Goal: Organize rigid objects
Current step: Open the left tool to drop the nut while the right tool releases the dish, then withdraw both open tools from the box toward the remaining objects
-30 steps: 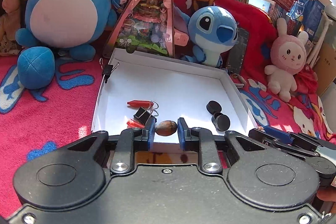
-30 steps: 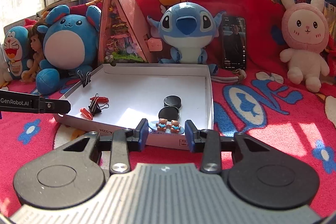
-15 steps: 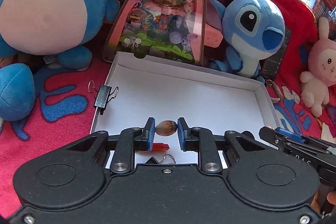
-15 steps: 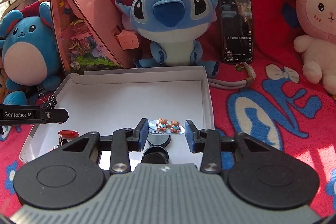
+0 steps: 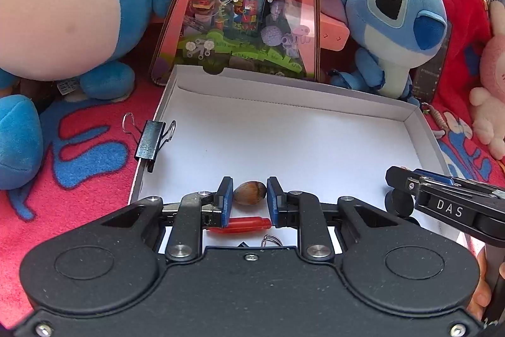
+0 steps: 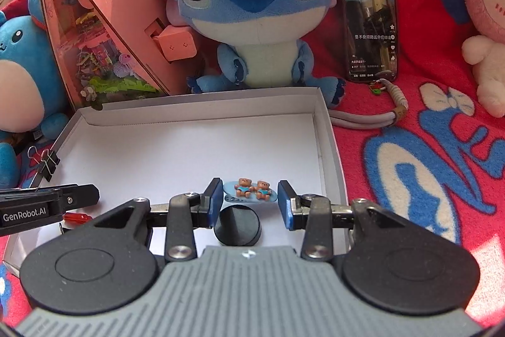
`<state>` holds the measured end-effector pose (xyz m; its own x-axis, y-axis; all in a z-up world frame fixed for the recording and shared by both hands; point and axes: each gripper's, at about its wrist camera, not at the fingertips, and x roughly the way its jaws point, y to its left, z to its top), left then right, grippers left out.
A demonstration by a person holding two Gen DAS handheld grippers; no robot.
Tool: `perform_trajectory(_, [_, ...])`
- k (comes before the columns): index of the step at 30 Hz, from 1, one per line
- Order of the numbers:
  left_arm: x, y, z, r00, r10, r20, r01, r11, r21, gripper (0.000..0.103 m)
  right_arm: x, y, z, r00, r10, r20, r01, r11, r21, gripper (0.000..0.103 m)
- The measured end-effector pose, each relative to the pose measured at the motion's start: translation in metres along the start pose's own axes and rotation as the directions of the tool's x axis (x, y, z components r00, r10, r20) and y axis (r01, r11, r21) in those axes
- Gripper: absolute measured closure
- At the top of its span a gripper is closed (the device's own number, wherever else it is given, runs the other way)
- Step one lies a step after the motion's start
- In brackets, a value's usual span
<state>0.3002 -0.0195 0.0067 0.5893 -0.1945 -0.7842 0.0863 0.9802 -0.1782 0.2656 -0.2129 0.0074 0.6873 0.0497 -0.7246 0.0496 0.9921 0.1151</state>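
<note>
My left gripper (image 5: 250, 193) is shut on a brown acorn-like nut (image 5: 250, 193), held over the near part of a shallow white box (image 5: 284, 103). Under it lie a red clip (image 5: 244, 224) and a wire loop (image 5: 270, 240). My right gripper (image 6: 249, 195) is shut on a light blue hair clip with two small bears (image 6: 251, 191), also above the box (image 6: 326, 128). A black round puck (image 6: 238, 226) lies on the box floor below it. A black binder clip (image 5: 151, 141) grips the box's left wall. The other gripper shows at each view's edge.
Plush toys ring the box: a round blue one (image 5: 63, 5), a blue big-eyed one (image 6: 252, 5) and a pink rabbit (image 6: 486, 21). A pink triangular display house (image 5: 249, 5) stands behind the box. A phone (image 6: 369, 18) leans on the red blanket, with a grey strap (image 6: 378, 116) beside it.
Both grippers have moved forward over the box, each keeping its object. The plush toys and the pink house now look nearer. The pucks and clips have slid under the grippers.
</note>
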Motion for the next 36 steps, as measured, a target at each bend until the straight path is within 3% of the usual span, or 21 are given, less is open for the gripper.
perform_trajectory(11, [-0.001,-0.001,-0.004,1.000,0.009,0.029,-0.009,1.000,0.014,0.081,0.003,-0.001,-0.004,1.000,-0.004,0.012,0.004,1.000,-0.004,0.060])
perform_trajectory(14, [-0.003,-0.001,-0.005,0.999,0.007,0.032,-0.007,1.000,0.009,0.081,0.001,-0.001,-0.005,1.000,0.010,0.024,-0.010,1.000,0.004,0.055])
perform_trajectory(16, [-0.005,-0.001,-0.006,1.000,0.002,0.030,-0.002,1.000,0.009,0.076,-0.002,-0.001,-0.007,0.999,0.016,0.036,-0.016,1.000,0.014,0.044])
perform_trajectory(24, [-0.036,-0.003,-0.014,0.995,-0.010,0.100,0.007,0.999,0.031,0.036,-0.027,-0.001,-0.018,0.994,0.031,0.107,-0.028,0.999,-0.026,0.028])
perform_trajectory(27, [-0.052,-0.003,-0.020,0.991,-0.015,0.137,0.008,0.999,0.050,0.028,-0.039,0.000,-0.024,0.991,0.049,0.127,-0.044,0.998,-0.046,0.023])
perform_trajectory(36, [-0.093,0.002,-0.045,0.980,-0.048,0.191,0.035,0.997,0.069,0.023,-0.077,0.002,-0.042,0.979,0.100,0.180,-0.082,0.991,-0.106,0.014])
